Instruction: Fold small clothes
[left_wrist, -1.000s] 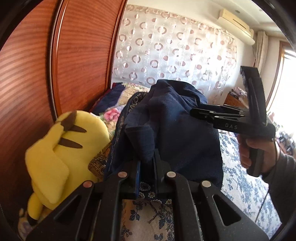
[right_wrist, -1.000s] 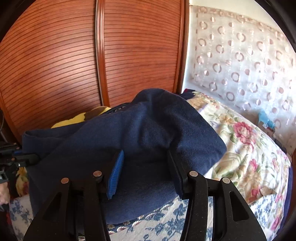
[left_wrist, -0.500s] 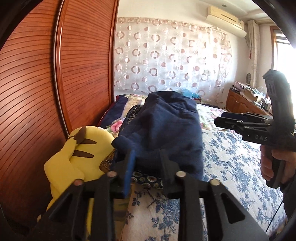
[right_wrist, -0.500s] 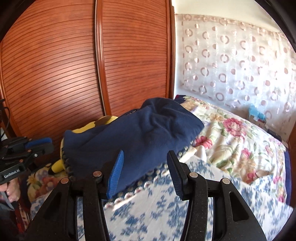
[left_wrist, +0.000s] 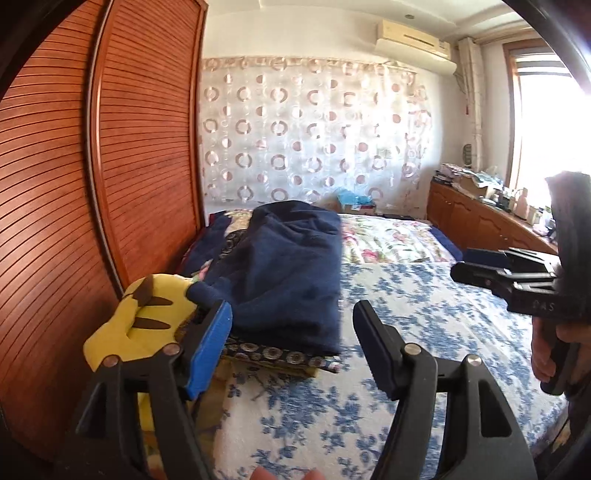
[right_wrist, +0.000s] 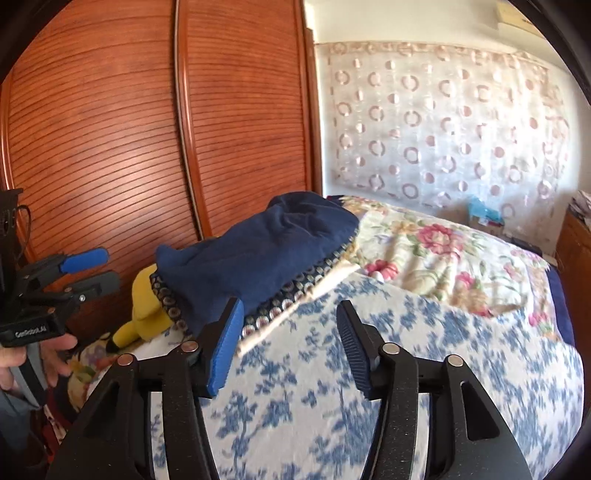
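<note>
A folded dark blue fleece garment (left_wrist: 284, 269) lies on top of a pile of patterned folded cloth (left_wrist: 280, 356) at the left side of the bed; it also shows in the right wrist view (right_wrist: 258, 254). My left gripper (left_wrist: 291, 332) is open and empty, just in front of the pile. My right gripper (right_wrist: 288, 332) is open and empty, pulled back over the blue-flowered bedspread (right_wrist: 406, 369). Each gripper shows in the other's view: the right one (left_wrist: 476, 267) and the left one (right_wrist: 92, 269).
A yellow plush toy (left_wrist: 144, 317) lies beside the pile against the wooden slatted wardrobe doors (left_wrist: 110, 166). A floral quilt (right_wrist: 443, 251) covers the bed's far end. A wooden sideboard (left_wrist: 480, 221) with clutter stands at the right under the window.
My left gripper let go of the blue garment and opened. Both grippers drew back from the pile. The garment now lies flat on the stack.
</note>
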